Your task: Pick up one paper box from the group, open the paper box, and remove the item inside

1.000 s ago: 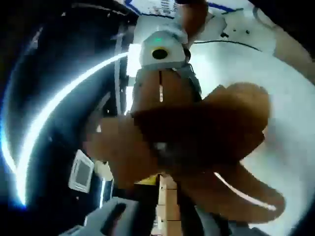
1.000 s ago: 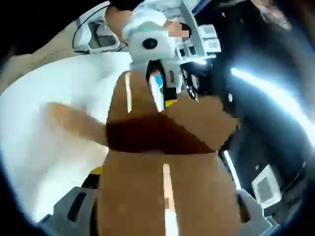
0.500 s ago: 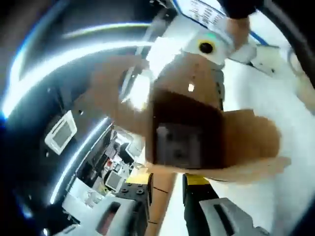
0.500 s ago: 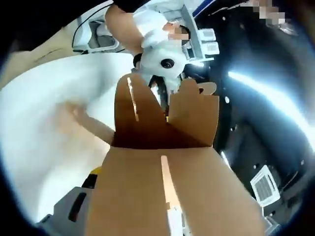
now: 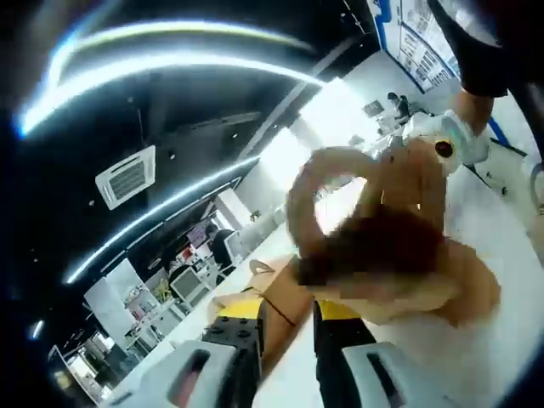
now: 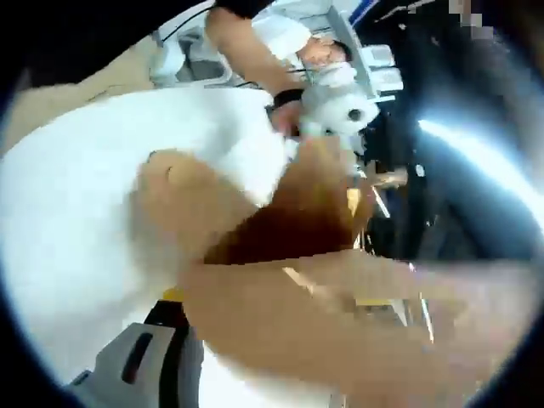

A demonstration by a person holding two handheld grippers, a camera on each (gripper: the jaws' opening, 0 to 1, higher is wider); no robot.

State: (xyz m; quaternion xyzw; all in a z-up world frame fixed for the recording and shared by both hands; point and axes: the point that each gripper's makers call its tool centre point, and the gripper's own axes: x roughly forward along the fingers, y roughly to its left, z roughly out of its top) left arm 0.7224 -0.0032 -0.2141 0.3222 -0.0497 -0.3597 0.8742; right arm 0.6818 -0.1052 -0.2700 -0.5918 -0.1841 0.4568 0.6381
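The brown paper box (image 5: pixel 387 255) is held up in the air and motion-blurred, its flaps spread open. One flap runs down between the yellow-tipped jaws of my left gripper (image 5: pixel 289 311), which is shut on it. In the right gripper view the paper box (image 6: pixel 280 297) shows its dark open inside. It lies across my right gripper (image 6: pixel 280 340), which seems shut on it; just one yellow-tipped jaw shows at the lower left. The left gripper (image 6: pixel 340 102), in a person's hand, holds the box's far end. The right gripper (image 5: pixel 442 144) sits behind the box. I cannot make out the item inside.
A white table (image 6: pixel 76 212) lies under the box, and it also runs along the right as the table (image 5: pixel 510 255). A person's arm (image 6: pixel 246 42) reaches in from above. Ceiling light strips (image 5: pixel 170 51), an air-conditioning vent (image 5: pixel 126 176) and distant office desks (image 5: pixel 195 280) are in the background.
Both hands have swung and tilted, so the views now look higher up at the ceiling. The box has turned and is now blurred, its flaps splayed wider. The dark item seen inside earlier is no longer distinct.
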